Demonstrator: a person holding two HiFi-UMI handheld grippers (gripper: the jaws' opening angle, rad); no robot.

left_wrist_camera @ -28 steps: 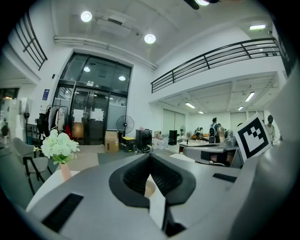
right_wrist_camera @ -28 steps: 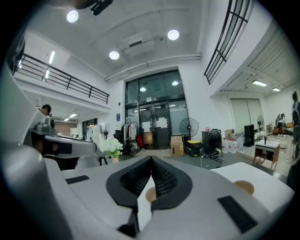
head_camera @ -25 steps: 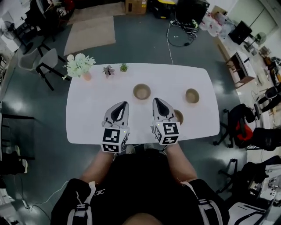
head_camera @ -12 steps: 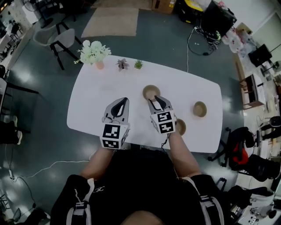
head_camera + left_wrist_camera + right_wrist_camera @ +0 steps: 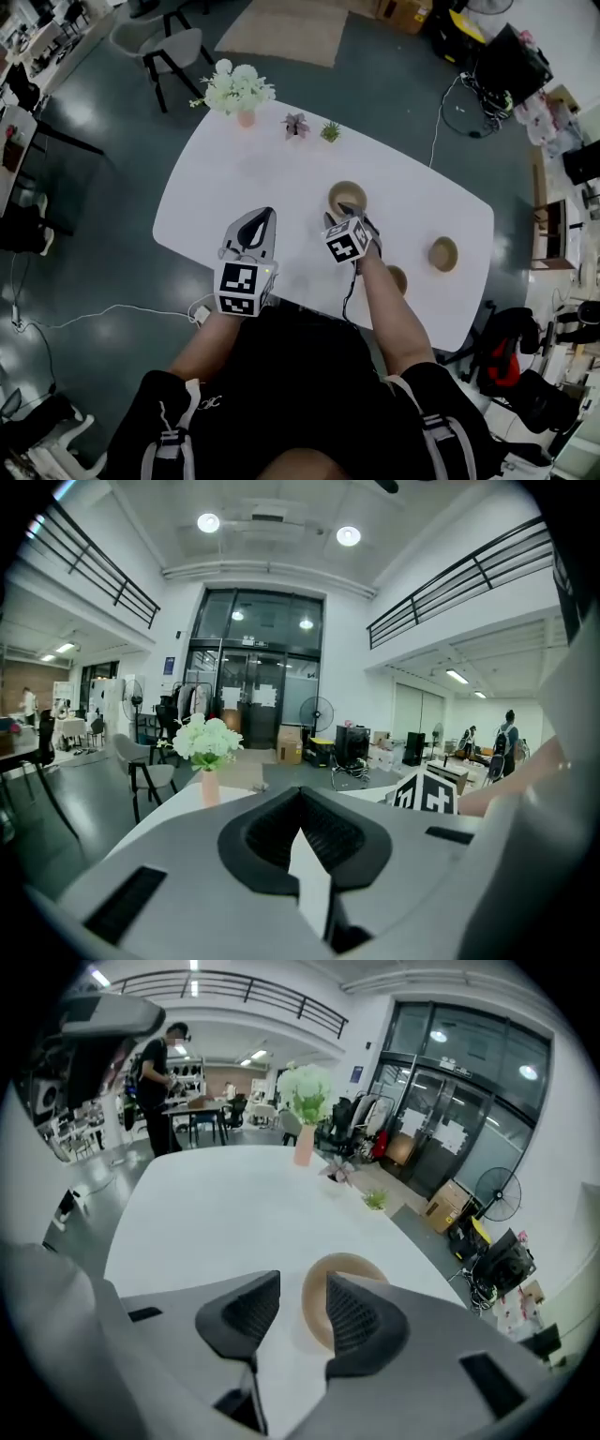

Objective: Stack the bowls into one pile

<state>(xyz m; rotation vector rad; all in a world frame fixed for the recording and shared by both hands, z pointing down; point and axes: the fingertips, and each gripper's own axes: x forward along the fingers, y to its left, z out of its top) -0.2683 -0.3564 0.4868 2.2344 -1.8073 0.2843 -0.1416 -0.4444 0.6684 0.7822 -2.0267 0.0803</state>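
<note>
Three light-brown bowls stand apart on the white table (image 5: 234, 178): a middle bowl (image 5: 343, 193), a bowl at the right (image 5: 442, 253), and a near bowl (image 5: 398, 279) partly hidden by my right forearm. My right gripper (image 5: 354, 214) points down at the middle bowl's near rim. Its jaws are opening, and in the right gripper view (image 5: 302, 1283) the bowl (image 5: 345, 1264) shows through the gap, with no pad pressing on it. My left gripper (image 5: 267, 214) hovers over bare table to the left, jaws shut (image 5: 300, 803) and holding nothing.
A vase of white flowers (image 5: 239, 89) and two small potted plants (image 5: 297, 124) (image 5: 330, 131) stand along the far edge. A chair (image 5: 178, 45) stands on the floor beyond it. My body is at the table's near edge.
My right gripper dropped forward to the middle bowl, tilted down, and its jaws went from shut to open. The left gripper moved a little forward and stayed shut.
</note>
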